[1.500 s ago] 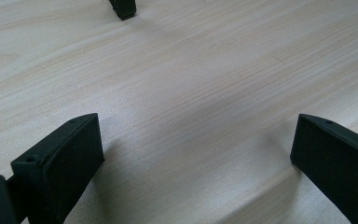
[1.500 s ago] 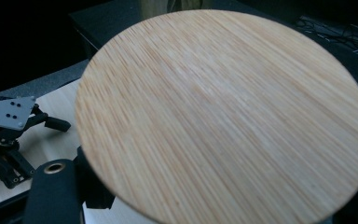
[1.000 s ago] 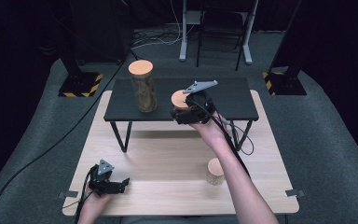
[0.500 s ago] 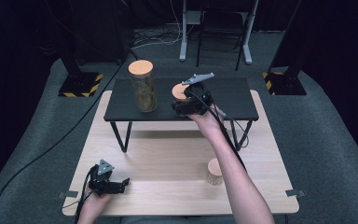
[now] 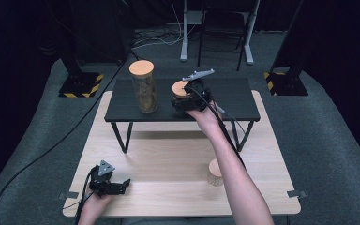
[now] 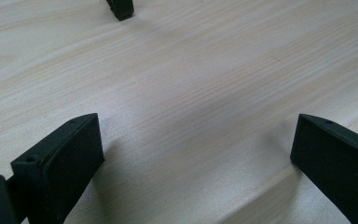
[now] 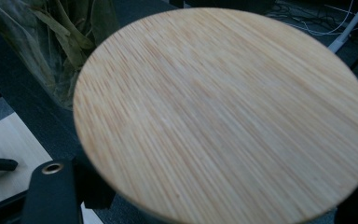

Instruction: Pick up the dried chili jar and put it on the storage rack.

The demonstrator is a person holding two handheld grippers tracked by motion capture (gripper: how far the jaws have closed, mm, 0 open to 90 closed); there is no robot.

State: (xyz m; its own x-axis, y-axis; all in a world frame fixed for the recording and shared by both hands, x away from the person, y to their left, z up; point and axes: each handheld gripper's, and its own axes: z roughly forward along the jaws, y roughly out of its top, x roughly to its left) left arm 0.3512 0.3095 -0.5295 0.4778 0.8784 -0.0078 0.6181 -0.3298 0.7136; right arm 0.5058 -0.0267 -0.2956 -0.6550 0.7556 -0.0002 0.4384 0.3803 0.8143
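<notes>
**Right arm stretched far forward, left hand parked near**

Right forearm reaches up the high view, wrist straight, hand wrapped round the right gripper [image 5: 183, 99] — jaws have just been opening, a round wooden lid sits between them, grip unclear. Left hand [image 5: 95, 202] low at the near edge, left gripper [image 5: 120, 186] lying level — jaws spread wide, nothing between.
</notes>
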